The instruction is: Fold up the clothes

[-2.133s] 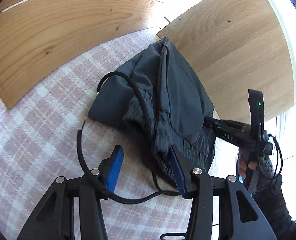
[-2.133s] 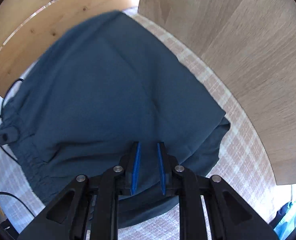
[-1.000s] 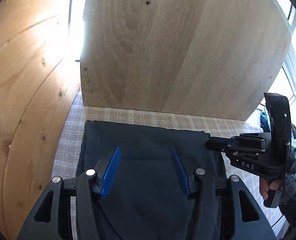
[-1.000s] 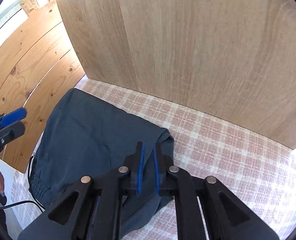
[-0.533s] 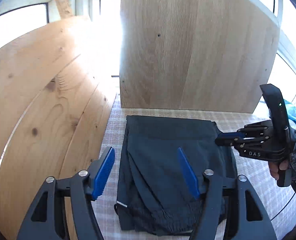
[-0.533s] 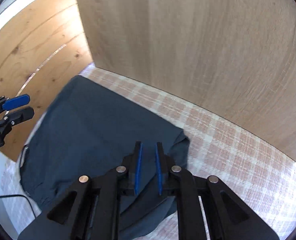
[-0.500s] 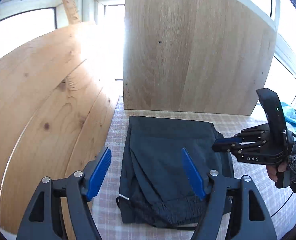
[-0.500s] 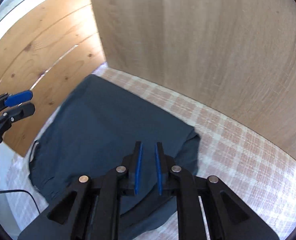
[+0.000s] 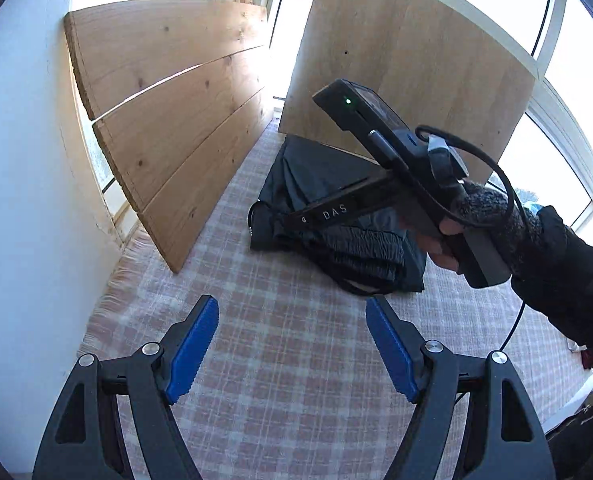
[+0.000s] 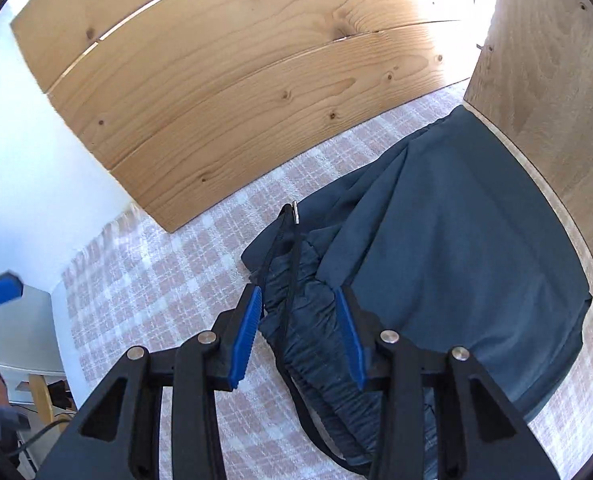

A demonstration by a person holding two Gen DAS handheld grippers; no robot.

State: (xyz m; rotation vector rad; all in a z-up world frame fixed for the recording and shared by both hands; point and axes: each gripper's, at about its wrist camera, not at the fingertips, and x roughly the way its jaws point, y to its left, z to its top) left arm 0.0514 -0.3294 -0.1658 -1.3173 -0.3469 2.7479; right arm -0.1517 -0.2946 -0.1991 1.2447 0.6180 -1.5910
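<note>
While the folded dark shorts (image 10: pixel 448 248) lie in the far corner of the checked cloth (image 9: pixel 296 360), tight against the wooden boards (image 9: pixel 176 120), the left gripper (image 9: pixel 292 344) hangs spread over bare cloth and the right gripper (image 10: pixel 300 332) gapes empty above their waistband.

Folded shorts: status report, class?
Left tool open, clear. Right tool open above the waistband. Dark shorts folded on checked cloth. Drawstring loose.
</note>
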